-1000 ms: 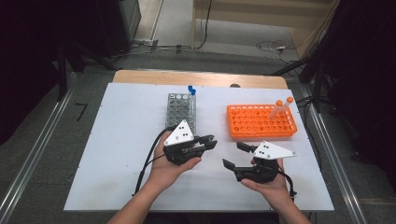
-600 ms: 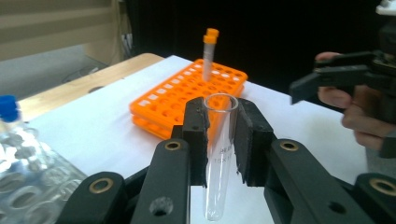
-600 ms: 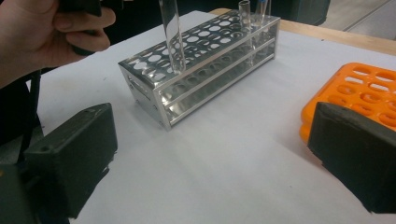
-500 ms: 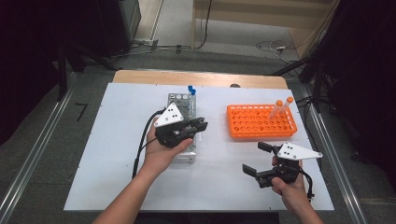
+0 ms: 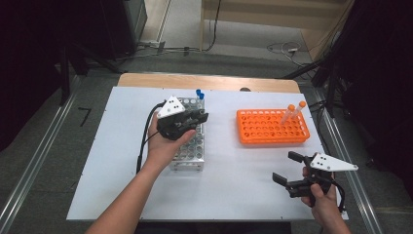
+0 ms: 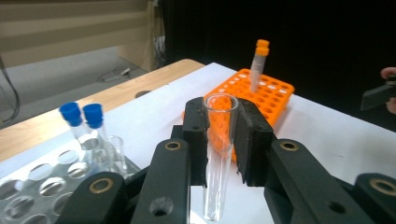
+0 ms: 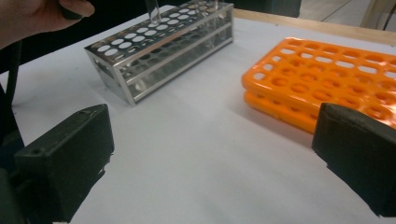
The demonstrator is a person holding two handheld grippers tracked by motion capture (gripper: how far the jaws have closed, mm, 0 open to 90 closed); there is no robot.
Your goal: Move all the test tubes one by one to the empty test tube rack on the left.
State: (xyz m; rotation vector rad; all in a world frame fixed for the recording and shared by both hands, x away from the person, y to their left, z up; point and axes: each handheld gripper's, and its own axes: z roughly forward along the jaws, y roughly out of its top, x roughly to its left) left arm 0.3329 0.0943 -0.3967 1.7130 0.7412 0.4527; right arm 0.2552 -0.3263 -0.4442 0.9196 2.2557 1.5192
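Note:
My left gripper [image 6: 222, 135] is shut on a clear, uncapped test tube [image 6: 218, 154], held upright between its pads. In the high view the left gripper [image 5: 197, 118] hovers over the metal tube rack [image 5: 187, 156]. Two blue-capped tubes [image 5: 199, 93] stand at the rack's far end. My right gripper [image 5: 286, 167] is near the table's front right, below the orange rack [image 5: 270, 129]. Its jaws have just been opening and stand wide, with nothing between them. The right gripper [image 7: 210, 154] has bare white table between its jaws. Two orange-capped tubes [image 5: 292, 113] stand in the orange rack.
The white tabletop [image 5: 234, 165] lies between the two racks and toward the front. A wooden strip [image 5: 209, 82] runs along the far edge. The metal rack [image 7: 159, 51] and orange rack [image 7: 327, 74] lie ahead of the right gripper. Cables trail on the floor behind the table.
The left gripper moved away from the front middle to above the metal rack. The right gripper slid right and toward the front edge, and its jaws spread wider.

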